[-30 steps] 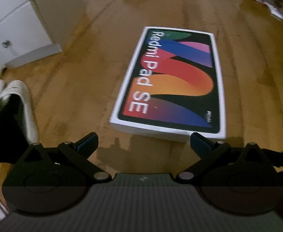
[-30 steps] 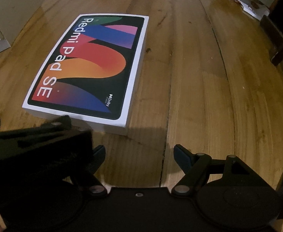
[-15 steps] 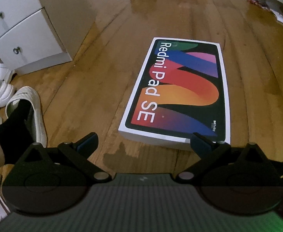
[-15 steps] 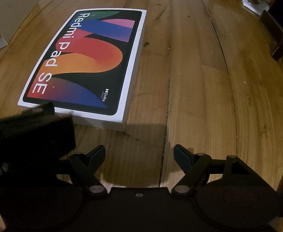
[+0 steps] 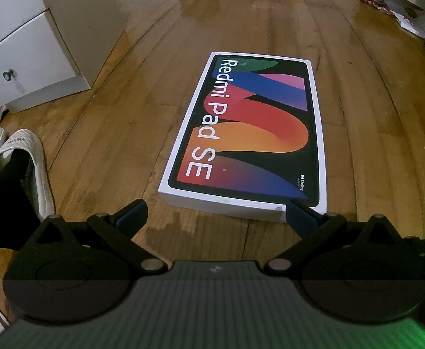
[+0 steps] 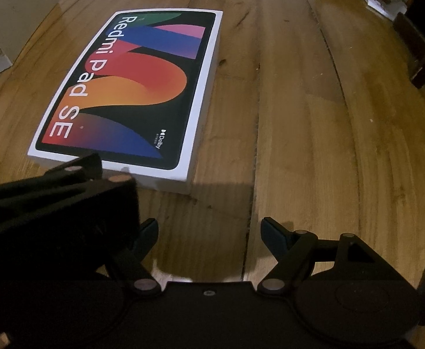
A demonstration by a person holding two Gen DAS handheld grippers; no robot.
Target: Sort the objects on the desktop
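- Jaws of the left gripper (image 5: 216, 213) and right gripper (image 6: 209, 231): both spread wide, released, grasping nothing.
- White rectangular cardboard Redmi Pad SE box (image 5: 248, 133) lies flat on the wooden plank floor (image 6: 314, 116), just ahead of both grippers.

Flat rectangular white cardboard Redmi Pad SE tablet box (image 5: 246, 138) lies on the glossy wooden plank floor (image 5: 142, 122), ahead of both hand-held grippers. White drawer cabinet with round knobs (image 5: 29, 43) stands far left. White slippers (image 5: 20, 157) on the floor near left, in front of the cabinet.
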